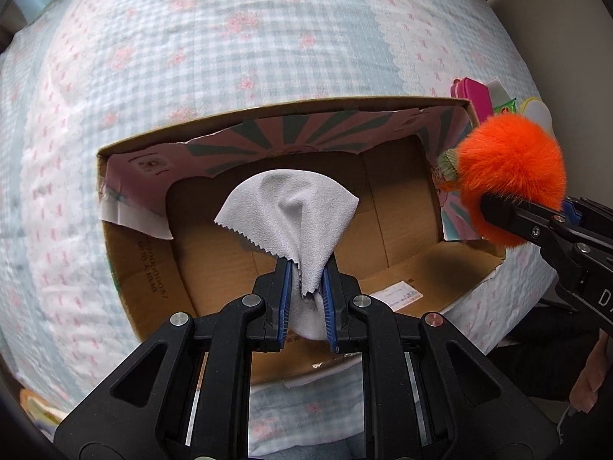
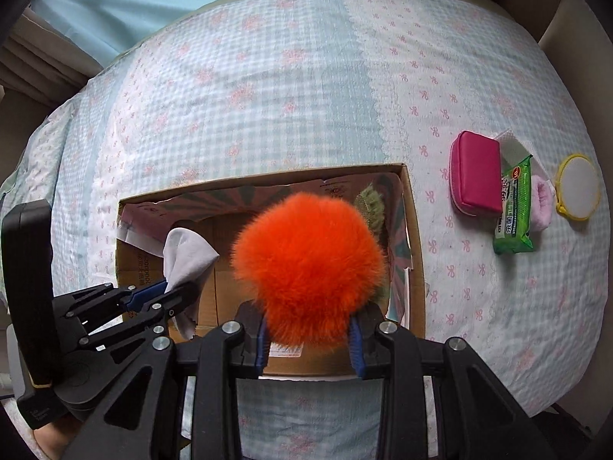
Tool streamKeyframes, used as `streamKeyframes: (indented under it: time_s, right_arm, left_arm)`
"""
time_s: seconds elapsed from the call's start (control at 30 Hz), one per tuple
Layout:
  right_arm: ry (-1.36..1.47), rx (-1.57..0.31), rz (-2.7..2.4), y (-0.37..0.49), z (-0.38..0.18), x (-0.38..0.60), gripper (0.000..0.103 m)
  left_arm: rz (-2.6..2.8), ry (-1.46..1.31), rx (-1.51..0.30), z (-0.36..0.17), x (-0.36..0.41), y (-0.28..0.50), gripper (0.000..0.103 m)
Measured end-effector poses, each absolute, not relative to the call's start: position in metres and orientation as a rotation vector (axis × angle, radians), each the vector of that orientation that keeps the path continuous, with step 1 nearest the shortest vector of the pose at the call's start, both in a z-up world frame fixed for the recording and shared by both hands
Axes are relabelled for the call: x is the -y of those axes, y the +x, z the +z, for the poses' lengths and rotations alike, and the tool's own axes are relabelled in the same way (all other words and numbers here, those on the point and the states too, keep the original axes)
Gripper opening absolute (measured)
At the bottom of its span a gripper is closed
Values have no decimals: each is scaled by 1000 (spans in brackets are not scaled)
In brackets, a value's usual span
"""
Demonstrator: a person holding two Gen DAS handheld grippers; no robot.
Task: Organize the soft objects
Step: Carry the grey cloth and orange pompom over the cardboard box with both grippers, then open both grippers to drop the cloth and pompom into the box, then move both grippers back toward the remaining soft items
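Observation:
My left gripper (image 1: 306, 268) is shut on a pale grey cloth (image 1: 295, 207) with a zigzag edge and holds it over the open cardboard box (image 1: 130, 253). My right gripper (image 2: 308, 327) is shut on a fluffy orange pompom (image 2: 306, 264) with a green ribbed part (image 2: 369, 207), held above the box's right half (image 2: 415, 253). In the left wrist view the pompom (image 1: 509, 172) and the right gripper (image 1: 486, 207) hang at the box's right end. In the right wrist view the left gripper (image 2: 176, 287) with the cloth (image 2: 187, 253) is at the left.
The box sits on a bed with a blue gingham and pink bow cover (image 2: 268, 96). To the right of the box lie a pink pouch (image 2: 477, 172), a green wipes pack (image 2: 515, 211), a pink fluffy item (image 2: 542, 207) and a round yellow-rimmed mirror (image 2: 578, 188).

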State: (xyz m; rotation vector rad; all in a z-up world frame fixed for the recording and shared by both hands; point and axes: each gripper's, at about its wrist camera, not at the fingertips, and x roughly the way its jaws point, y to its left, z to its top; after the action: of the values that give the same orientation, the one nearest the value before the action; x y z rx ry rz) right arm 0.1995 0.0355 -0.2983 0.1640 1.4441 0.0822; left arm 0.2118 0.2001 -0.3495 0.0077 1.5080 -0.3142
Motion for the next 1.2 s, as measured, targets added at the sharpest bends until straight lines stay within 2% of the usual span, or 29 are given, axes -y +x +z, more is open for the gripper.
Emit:
streamKeyframes:
  time_s: [0.17,0.2,0.23,0.27,0.3,0.33,0.47,0.73,0.97,1.2]
  right_arm:
    - [189,-1503,127,213,-312,-38,32]
    - [174,-1499,140,215,-314,-40,43]
    - [163,-1490,134,216,-315,-41,66]
    - [162,-1483,119,217,-316,-41,82]
    - [180,-1482,117,216,-318,-40,103]
    - [212,-1482,125,216,-320,-37,103]
    - [323,-1479,101,209,-324,-27,103]
    - [286,-1440,105,195,-306,-32,103]
    - [231,-1379,117,177,-270,-40,103]
    - [175,-1310,112,143,-216,-38,103]
  left_arm:
    - [-313,56,-1535,-364,-190,218,14]
    - [-308,62,-1527,-363,-190,219,18]
    - [-315,64,-1514,-361,-190,220,26]
    - [-328,71,-1506,-360,-189,220,72]
    - [-334,85,-1513,-361,-188,220,98]
    - [-338,102,-1537,-365,-187,220,101]
    - [-338,92,-1576,-378,-194,211,103]
    - [-300,40,-1550,-367,-211,198,103]
    - [-288,25,-1473,-325,-220,188,103]
    - [-281,20,-1329,-260,-233,165,103]
